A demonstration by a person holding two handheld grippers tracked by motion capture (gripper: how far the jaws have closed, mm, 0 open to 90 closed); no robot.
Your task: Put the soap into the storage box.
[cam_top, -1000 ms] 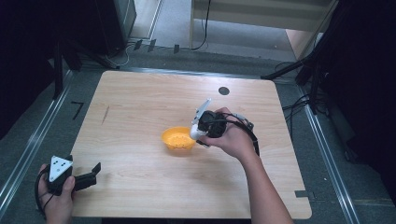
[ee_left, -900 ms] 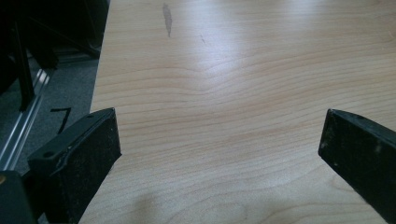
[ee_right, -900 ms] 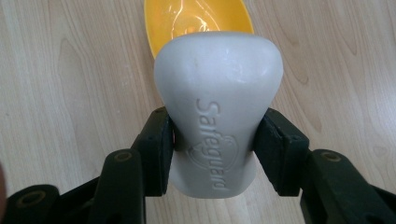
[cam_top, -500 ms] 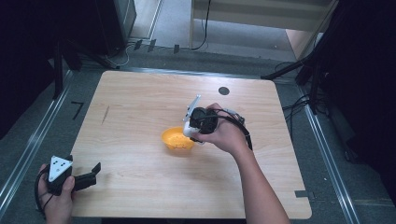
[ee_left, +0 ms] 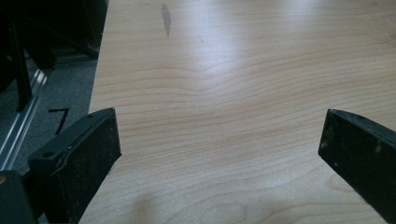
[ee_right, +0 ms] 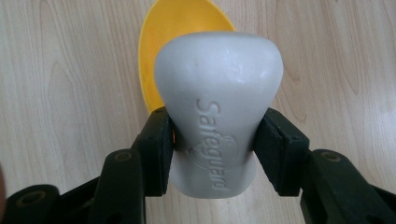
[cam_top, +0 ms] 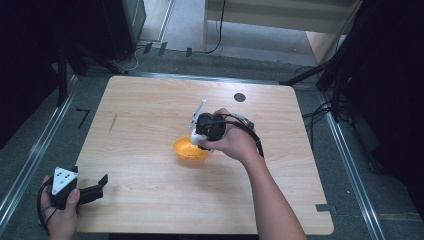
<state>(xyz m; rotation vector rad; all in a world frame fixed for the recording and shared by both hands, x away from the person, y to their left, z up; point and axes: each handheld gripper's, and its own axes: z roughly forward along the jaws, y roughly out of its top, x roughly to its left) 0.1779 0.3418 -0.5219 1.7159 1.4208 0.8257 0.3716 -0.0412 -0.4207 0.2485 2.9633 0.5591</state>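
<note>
High view: I have the right gripper (cam_top: 200, 145) at mid-table (cam_top: 150, 100), over the orange bowl's (cam_top: 187, 150) right rim; my hand covers its jaws. A dark dot (cam_top: 240, 97) lies well apart, near the far edge. The left gripper (cam_top: 92, 190) rests at the near left corner.

Left gripper view: my jaws stand wide, nothing between them, just bare table (ee_left: 224, 93) and a small dark smear (ee_left: 165, 17).

Right gripper view: my jaws pinch the narrow waist of a white soap (ee_right: 218, 112), with the bowl (ee_right: 163, 46) right behind it, half hidden.
</note>
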